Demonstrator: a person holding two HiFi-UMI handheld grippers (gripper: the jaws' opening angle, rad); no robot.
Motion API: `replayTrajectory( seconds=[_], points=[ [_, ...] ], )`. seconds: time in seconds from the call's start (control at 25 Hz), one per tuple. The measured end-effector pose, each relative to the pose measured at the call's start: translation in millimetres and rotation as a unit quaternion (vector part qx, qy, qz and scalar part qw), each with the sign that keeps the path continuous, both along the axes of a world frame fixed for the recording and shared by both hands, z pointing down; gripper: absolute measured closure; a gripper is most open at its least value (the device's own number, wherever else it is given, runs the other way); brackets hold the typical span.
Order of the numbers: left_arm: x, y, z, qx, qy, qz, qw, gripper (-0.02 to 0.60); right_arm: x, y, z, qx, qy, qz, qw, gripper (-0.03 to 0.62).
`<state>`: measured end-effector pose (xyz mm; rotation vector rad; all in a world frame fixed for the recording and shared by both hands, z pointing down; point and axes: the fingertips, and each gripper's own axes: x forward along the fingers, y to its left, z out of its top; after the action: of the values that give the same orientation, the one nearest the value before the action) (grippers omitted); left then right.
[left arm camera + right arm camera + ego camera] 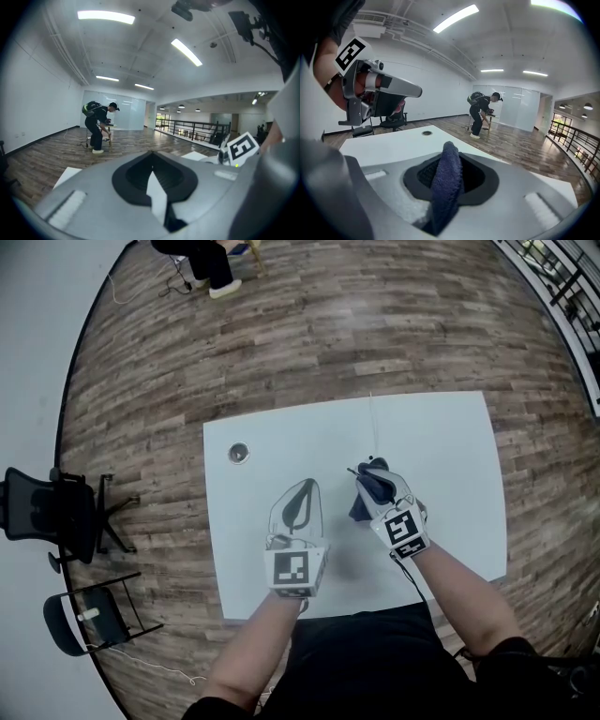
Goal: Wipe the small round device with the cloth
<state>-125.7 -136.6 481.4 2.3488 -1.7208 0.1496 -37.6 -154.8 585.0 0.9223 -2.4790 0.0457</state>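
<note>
The small round device (pixel 238 453) lies on the white table (pixel 441 446) near its far left corner, and shows again as a small ring (pixel 426 133) in the right gripper view. My right gripper (pixel 373 468) is shut on a dark blue cloth (pixel 446 187), which hangs down below the jaws (pixel 362 504). My left gripper (pixel 308 484) hovers over the table's middle, well to the right of and nearer than the device. Its jaws meet at the tips (pixel 151 158) with nothing seen between them. Both grippers are held above the table and apart from the device.
A thin white cord (pixel 373 423) runs across the table's far side toward the right gripper. Black office chairs (pixel 56 512) and a folding chair (pixel 89 620) stand on the wood floor at the left. A person (pixel 208 263) bends over far off. A railing (pixel 562 277) lines the right.
</note>
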Motion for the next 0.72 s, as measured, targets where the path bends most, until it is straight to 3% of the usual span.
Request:
replayTrajectory(
  seconds=[0.12, 0.24, 0.36, 0.56, 0.64, 0.72],
  points=[
    [0, 3, 0, -0.001, -0.008, 0.001, 1.0000, 0.575, -1, 6, 3, -0.005, -0.006, -0.004, 1.000, 0.526],
    [-12, 10, 13, -0.022, -0.047, -0.003, 0.9987, 0.575, -3, 9, 5, -0.009, -0.011, -0.006, 1.000, 0.526],
    [-16, 13, 16, -0.035, -0.046, -0.001, 0.9983, 0.576, -6, 14, 13, -0.022, -0.015, -0.009, 1.000, 0.525],
    [-19, 20, 26, -0.047, -0.048, 0.000, 0.9978, 0.575, 1, 42, 58, -0.119, 0.004, 0.012, 0.993, 0.525],
    [-15, 16, 22, -0.043, -0.040, 0.004, 0.9983, 0.575, 3, 53, 56, -0.115, 0.005, -0.002, 0.993, 0.525],
    [-12, 15, 20, -0.038, -0.037, 0.006, 0.9985, 0.575, 8, 49, 34, -0.080, -0.008, 0.001, 0.997, 0.525]
  ],
)
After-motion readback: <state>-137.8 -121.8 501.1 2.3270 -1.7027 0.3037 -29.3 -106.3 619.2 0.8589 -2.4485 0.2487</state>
